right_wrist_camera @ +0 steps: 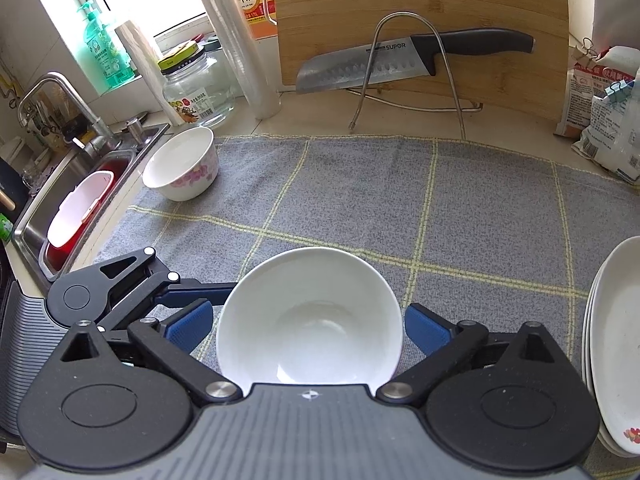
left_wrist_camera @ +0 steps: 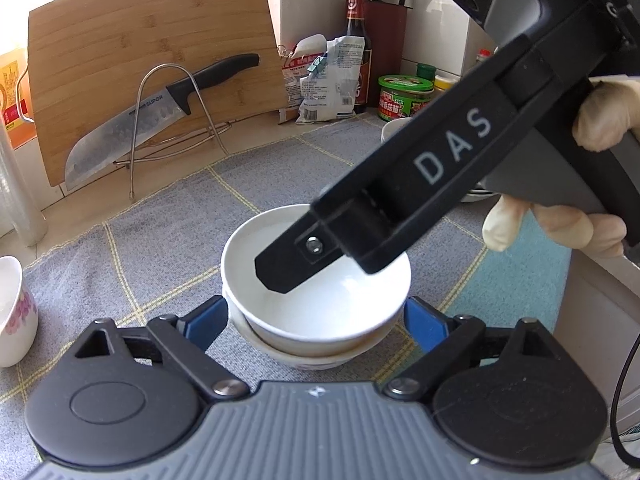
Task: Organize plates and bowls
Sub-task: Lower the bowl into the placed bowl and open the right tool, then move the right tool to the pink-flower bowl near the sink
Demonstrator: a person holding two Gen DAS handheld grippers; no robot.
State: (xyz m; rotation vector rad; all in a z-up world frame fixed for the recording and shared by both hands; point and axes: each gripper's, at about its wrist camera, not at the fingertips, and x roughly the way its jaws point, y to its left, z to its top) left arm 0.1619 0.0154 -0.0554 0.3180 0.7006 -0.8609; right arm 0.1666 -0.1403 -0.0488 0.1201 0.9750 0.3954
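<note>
Grey checked cloth is covering the counter. I am keeping both grippers open: left gripper (left_wrist_camera: 316,316) flanking the stacked plain white bowls (left_wrist_camera: 316,280), right gripper (right_wrist_camera: 308,330) likewise, nothing gripped. Nesting looks done; the flowered bowl (right_wrist_camera: 182,168) far left is waiting. White plates (right_wrist_camera: 612,344) are crowding my right.

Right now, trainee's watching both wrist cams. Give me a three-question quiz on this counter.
1. True or false: the top bowl sits nested in a lower bowl.
2. The knife rests on: A the rack, B the mat, C the plates.
3. Fill in: the sink-side bowl, near the sink, has a ___ pattern.

Key: 1 true; 2 A; 3 floral.
</note>
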